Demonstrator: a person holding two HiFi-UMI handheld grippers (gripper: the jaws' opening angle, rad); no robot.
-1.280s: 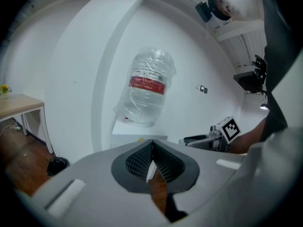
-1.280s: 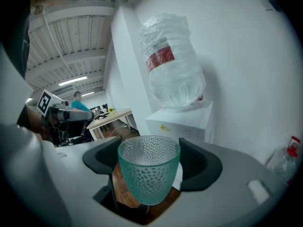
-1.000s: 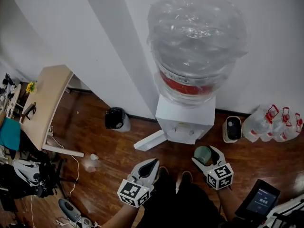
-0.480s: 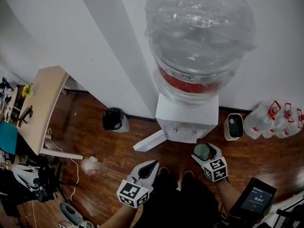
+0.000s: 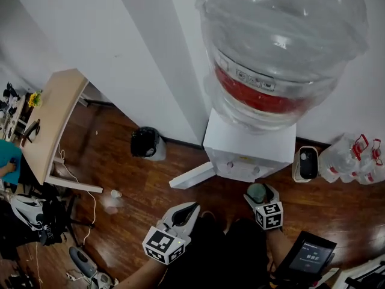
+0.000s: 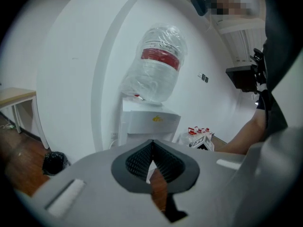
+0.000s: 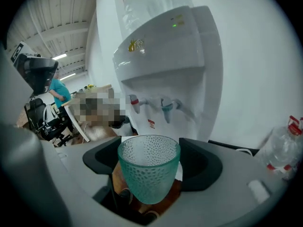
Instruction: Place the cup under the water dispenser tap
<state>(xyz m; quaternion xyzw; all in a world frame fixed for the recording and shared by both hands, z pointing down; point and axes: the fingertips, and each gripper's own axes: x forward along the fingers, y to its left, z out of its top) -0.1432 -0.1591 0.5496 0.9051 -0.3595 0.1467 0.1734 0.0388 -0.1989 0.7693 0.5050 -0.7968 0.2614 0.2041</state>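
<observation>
A textured green glass cup (image 7: pixel 149 171) stands upright between the jaws of my right gripper (image 7: pixel 151 163), which is shut on it. In the head view the cup (image 5: pixel 257 192) and right gripper (image 5: pixel 260 195) are low in front of the white water dispenser (image 5: pixel 249 152), right of its middle. The dispenser's red tap (image 7: pixel 135 103) and blue tap (image 7: pixel 166 109) hang above and beyond the cup. A large clear bottle (image 5: pixel 283 41) sits on top. My left gripper (image 5: pixel 190 209) is left of the dispenser, shut and empty, its pads (image 6: pixel 142 157) meeting at the tips.
A black bin (image 5: pixel 146 144) stands by the wall on the left, and a white board (image 5: pixel 192 176) leans at the dispenser's foot. Water jugs (image 5: pixel 355 161) and a small white unit (image 5: pixel 305 163) are on the right. A wooden table (image 5: pixel 51 122) is far left.
Both grippers have sunk lower, the right one more, carrying the cup down in front of the dispenser. The head view has shifted, and the bottle now looms larger.
</observation>
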